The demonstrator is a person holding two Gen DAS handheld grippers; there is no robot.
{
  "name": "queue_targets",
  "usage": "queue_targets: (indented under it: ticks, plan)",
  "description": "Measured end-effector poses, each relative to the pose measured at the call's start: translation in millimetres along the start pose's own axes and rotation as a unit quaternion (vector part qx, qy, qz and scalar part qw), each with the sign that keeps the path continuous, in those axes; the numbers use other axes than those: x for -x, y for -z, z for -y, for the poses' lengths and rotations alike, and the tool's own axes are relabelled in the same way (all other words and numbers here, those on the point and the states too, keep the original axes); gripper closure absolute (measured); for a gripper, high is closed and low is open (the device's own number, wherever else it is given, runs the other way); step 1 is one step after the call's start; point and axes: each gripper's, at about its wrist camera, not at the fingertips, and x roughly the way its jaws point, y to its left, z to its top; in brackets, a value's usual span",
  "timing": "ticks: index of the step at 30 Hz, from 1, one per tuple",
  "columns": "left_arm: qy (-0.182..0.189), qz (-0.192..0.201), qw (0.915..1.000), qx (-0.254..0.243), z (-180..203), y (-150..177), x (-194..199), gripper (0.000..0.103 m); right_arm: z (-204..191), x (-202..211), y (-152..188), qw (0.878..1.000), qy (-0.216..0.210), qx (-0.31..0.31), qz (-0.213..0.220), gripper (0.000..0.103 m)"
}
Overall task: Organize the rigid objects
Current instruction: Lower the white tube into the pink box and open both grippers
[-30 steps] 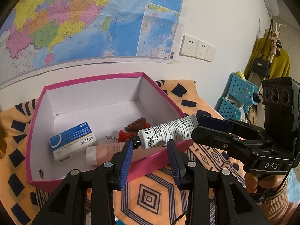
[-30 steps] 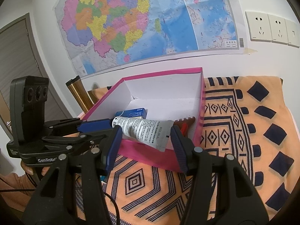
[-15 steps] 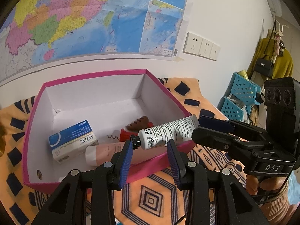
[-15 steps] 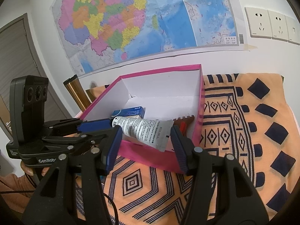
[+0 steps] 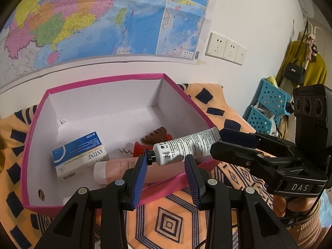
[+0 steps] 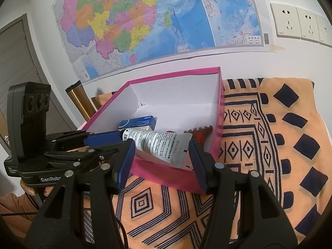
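Note:
A white tube with a black cap (image 5: pixel 182 146) is held level over the front rim of a pink box (image 5: pixel 178 177). My left gripper (image 5: pixel 166 170) grips its cap end between blue pads. My right gripper (image 6: pixel 161 151) grips its flat crimped end (image 6: pixel 176 151). The tube also shows in the right wrist view (image 6: pixel 153 142). Inside the box lie a blue and white carton (image 5: pixel 79 155), a pink tube (image 5: pixel 116 169), a brown comb-like piece (image 5: pixel 155 136) and a red corkscrew (image 5: pixel 137 148). The right gripper shows in the left view (image 5: pixel 236 143).
The box (image 6: pixel 220 112) sits on an orange patterned cloth (image 6: pixel 269 145) against a white wall with a map. A gold cylinder (image 6: pixel 81 101) stands left of the box. Blue baskets (image 5: pixel 267 112) and hanging clothes are at the far right.
Both grippers and the tube have risen slightly and drawn back from the box; the box looks lower and farther in both views. The grip on the tube is unchanged.

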Motion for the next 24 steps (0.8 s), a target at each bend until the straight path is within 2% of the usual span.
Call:
queue_targets:
  ticks: [24]
  plan:
    - [-0.005,-0.017,0.9998,0.009,-4,-2,-14,0.066,3,-12,-2,1.0,0.02,0.004,-0.015,0.047]
